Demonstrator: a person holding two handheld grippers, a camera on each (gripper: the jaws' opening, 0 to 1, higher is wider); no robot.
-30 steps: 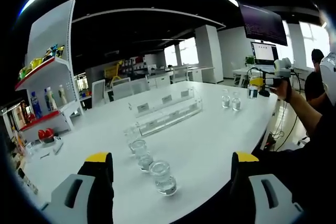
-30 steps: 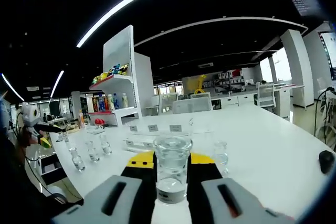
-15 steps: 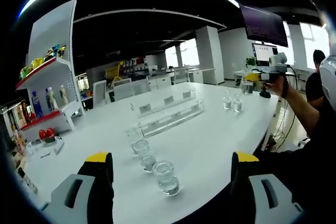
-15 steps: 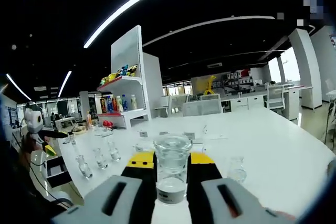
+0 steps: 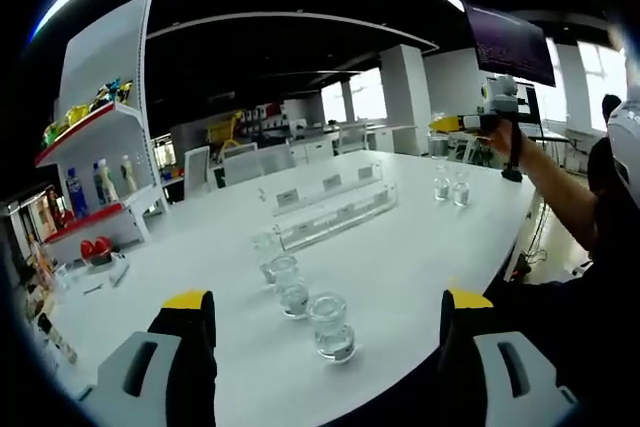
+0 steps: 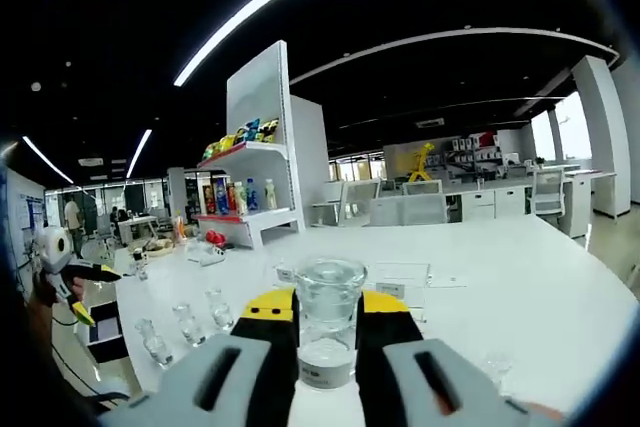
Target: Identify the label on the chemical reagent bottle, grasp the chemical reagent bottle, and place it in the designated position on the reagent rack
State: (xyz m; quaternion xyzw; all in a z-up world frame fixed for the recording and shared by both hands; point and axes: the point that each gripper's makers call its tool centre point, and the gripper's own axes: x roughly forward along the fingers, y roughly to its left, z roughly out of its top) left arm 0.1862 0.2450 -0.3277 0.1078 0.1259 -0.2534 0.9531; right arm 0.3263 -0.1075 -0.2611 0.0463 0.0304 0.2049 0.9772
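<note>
Right gripper (image 6: 328,332) clenched a small clear glass reagent bottle (image 6: 327,322); left gripper (image 5: 327,322) stood released above the white table (image 5: 420,247)

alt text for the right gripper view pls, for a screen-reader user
The right gripper is shut on a clear glass reagent bottle, held upright above a white table. Beyond it lies a clear reagent rack, with three more small bottles at lower left.

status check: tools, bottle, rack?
Right tool shut on reagent bottle, held up. Left tool open. Reagent rack on table, approach unobstructed.
</note>
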